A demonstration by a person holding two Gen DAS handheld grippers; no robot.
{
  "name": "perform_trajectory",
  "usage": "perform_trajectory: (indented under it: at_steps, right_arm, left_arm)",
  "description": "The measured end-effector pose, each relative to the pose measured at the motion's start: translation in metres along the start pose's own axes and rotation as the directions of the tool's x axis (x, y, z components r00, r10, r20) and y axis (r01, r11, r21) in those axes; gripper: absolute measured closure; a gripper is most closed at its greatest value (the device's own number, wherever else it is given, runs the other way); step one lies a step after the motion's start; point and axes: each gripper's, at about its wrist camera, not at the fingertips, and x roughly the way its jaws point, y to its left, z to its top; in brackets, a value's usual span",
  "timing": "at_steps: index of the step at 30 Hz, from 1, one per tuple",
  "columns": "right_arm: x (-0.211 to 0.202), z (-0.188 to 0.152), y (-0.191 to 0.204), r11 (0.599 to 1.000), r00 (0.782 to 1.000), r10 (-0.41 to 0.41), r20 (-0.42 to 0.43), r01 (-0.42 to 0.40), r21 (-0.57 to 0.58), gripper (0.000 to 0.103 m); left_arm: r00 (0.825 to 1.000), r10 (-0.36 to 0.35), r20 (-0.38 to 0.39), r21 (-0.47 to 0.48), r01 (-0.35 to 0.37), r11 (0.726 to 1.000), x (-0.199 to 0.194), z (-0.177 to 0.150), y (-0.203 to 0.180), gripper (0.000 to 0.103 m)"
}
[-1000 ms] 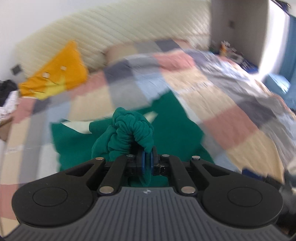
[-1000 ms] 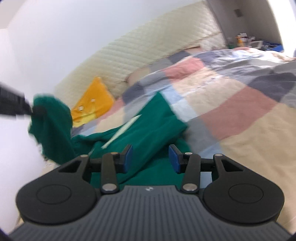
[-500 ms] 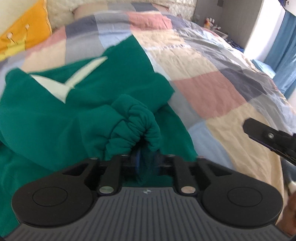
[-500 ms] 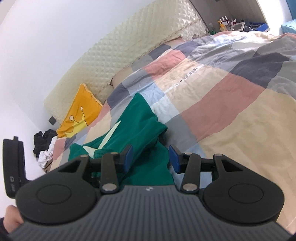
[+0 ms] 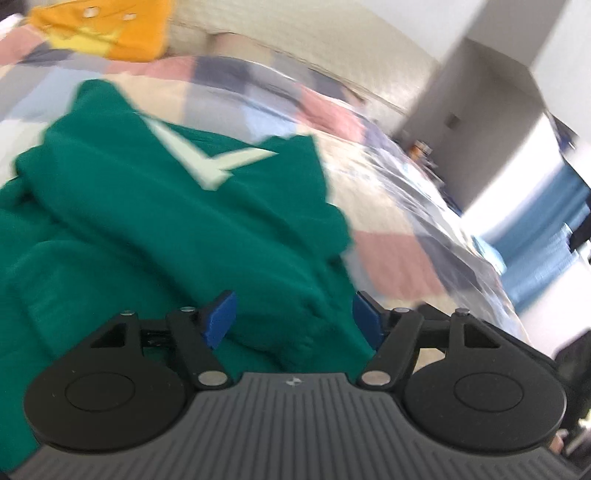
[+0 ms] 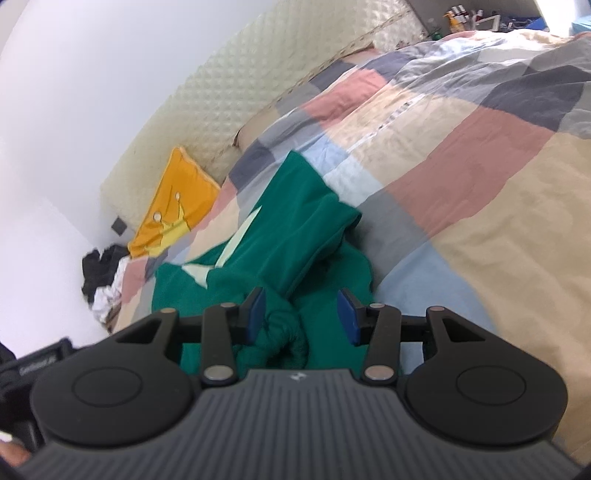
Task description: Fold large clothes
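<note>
Progress: early. Green sweatshirt lies bunched on checked duvet, sleeve laid across body, no neat fold yet. Left gripper jaws opening, cloth between, not pinched. Right gripper jaws opening over cuff, nothing held. Remaining: flatten, fold sides, fold body.

Left wrist view: low and close over the green garment, facing along the bed toward the yellow pillow at the head edge, picture blurred and tilted

Right wrist view: a little higher and further back, looking down past its own fingers toward the quilted headboard and the far left corner of the bed

Shared by both: the garment with its pale mark, the patchwork cover, the pillow
</note>
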Motion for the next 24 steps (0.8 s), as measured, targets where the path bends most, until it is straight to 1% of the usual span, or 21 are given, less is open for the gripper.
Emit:
perform_trajectory:
  at_steps: [1, 2, 3, 4, 6, 8, 12, 15, 18, 20, 22, 23, 24]
  right_arm:
    - [0.003, -0.002, 0.003, 1.0, 1.0, 0.005, -0.006, -0.005, -0.009, 0.048]
    - [0.006, -0.004, 0.006, 1.0, 1.0, 0.009, -0.013, -0.009, -0.019, 0.041]
    - [0.009, -0.005, 0.009, 1.0, 1.0, 0.014, -0.02, -0.015, -0.027, 0.032]
    - [0.013, -0.006, 0.011, 0.999, 1.0, 0.017, -0.024, -0.017, -0.032, 0.029]
    - [0.021, -0.008, 0.014, 0.999, 0.999, 0.027, -0.026, -0.027, -0.027, 0.028]
    - [0.034, -0.008, 0.013, 0.999, 0.998, 0.047, -0.044, -0.046, 0.008, 0.028]
    - [0.066, -0.015, 0.005, 0.997, 0.995, 0.053, -0.087, -0.048, 0.063, 0.028]
    - [0.085, -0.024, 0.002, 0.996, 0.99, 0.053, -0.133, -0.044, 0.072, 0.028]
    - [0.091, -0.028, 0.005, 0.998, 0.99, 0.048, -0.136, -0.043, 0.041, 0.029]
    - [0.094, -0.028, 0.009, 1.0, 0.992, 0.024, -0.127, -0.023, 0.008, 0.029]
    - [0.099, -0.029, 0.008, 0.999, 0.99, 0.034, -0.135, -0.032, 0.015, 0.037]
    - [0.1, -0.03, 0.008, 0.999, 0.988, 0.044, -0.145, -0.041, 0.027, 0.042]
    - [0.101, -0.031, 0.008, 0.998, 0.987, 0.051, -0.15, -0.047, 0.033, 0.051]
  left_arm:
    - [1.0, 0.013, -0.002, -0.035, -0.013, 0.999, 0.003, 0.0, 0.014, 0.029]
    - [1.0, 0.02, -0.005, -0.061, -0.021, 0.998, 0.006, 0.0, 0.024, 0.029]
    - [1.0, 0.027, -0.006, -0.094, -0.027, 0.995, 0.009, 0.0, 0.037, 0.029]
    - [1.0, 0.026, -0.004, -0.128, -0.027, 0.991, 0.013, 0.0, 0.049, 0.029]
    - [1.0, 0.02, 0.008, -0.182, -0.018, 0.983, 0.02, 0.002, 0.069, 0.029]
    - [1.0, 0.001, 0.026, -0.23, 0.006, 0.973, 0.025, 0.005, 0.085, 0.029]
    - [0.997, -0.051, 0.052, -0.304, 0.064, 0.951, 0.039, 0.014, 0.102, 0.03]
    - [0.995, -0.072, 0.065, -0.342, 0.09, 0.935, 0.054, 0.017, 0.11, 0.031]
    - [0.996, -0.066, 0.067, -0.337, 0.085, 0.938, 0.062, 0.019, 0.111, 0.04]
    - [0.995, -0.067, 0.068, -0.355, 0.087, 0.931, 0.067, 0.019, 0.115, 0.046]
    - [0.997, -0.057, 0.061, -0.366, 0.076, 0.928, 0.071, 0.019, 0.118, 0.057]
    - [0.997, -0.048, 0.054, -0.365, 0.064, 0.929, 0.073, 0.02, 0.118, 0.06]
    - [0.998, -0.041, 0.051, -0.363, 0.057, 0.93, 0.074, 0.018, 0.119, 0.065]
